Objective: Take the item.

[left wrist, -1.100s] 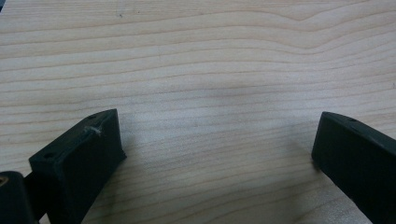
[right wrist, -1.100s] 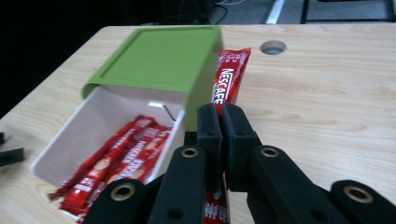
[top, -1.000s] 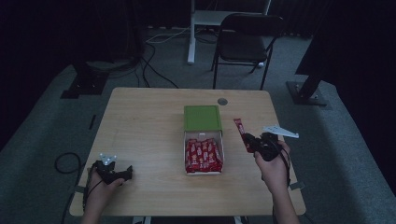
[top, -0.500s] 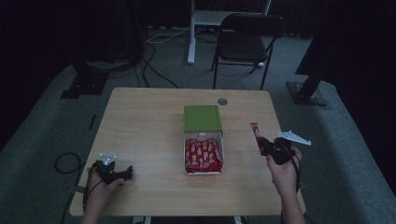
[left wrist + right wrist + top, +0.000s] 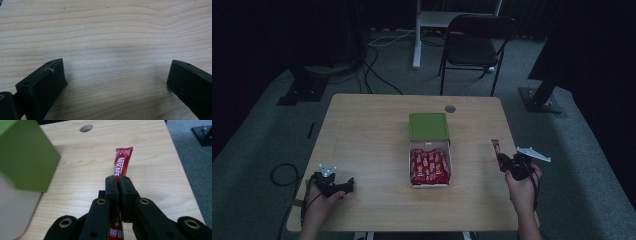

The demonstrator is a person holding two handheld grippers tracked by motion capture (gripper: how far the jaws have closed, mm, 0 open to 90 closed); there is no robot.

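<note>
- We see the right gripper (image 5: 118, 178) low in the middle of its own view, jaws pressed together on one red Nescafé sachet (image 5: 122, 163); the sachet sticks out past the tips toward the upper middle of that frame, over bare wood.
- In the high view, the right gripper (image 5: 507, 163) sits at lower right with the sachet (image 5: 496, 147) pointing up-frame, well apart from the box and near the table's right edge.
- The left gripper (image 5: 113, 82) shows two black jaws spread wide at the bottom corners of its view, with nothing but wood grain between them.
- In the high view, the left gripper (image 5: 343, 187) rests at lower left on the table (image 5: 367, 135), a hand (image 5: 319, 202) around it.
- Around: a white box (image 5: 430, 183) at frame centre, packed with red sachets (image 5: 429, 166); we cannot count them. Its green lid (image 5: 428, 126) stands open on the far side.
- Nothing lies between the right gripper and the box; bare tabletop there.
- The right gripper view gives the brand lettering and a blurred green lid (image 5: 23, 155) at upper left, plus a round hole (image 5: 86, 128) in the tabletop near the top edge.
- The high view adds a black chair (image 5: 477, 47) at top centre and cables (image 5: 377, 75) on the grey floor at upper left.
- Count: two grippers, one box, one lid, one held sachet, one chair.
</note>
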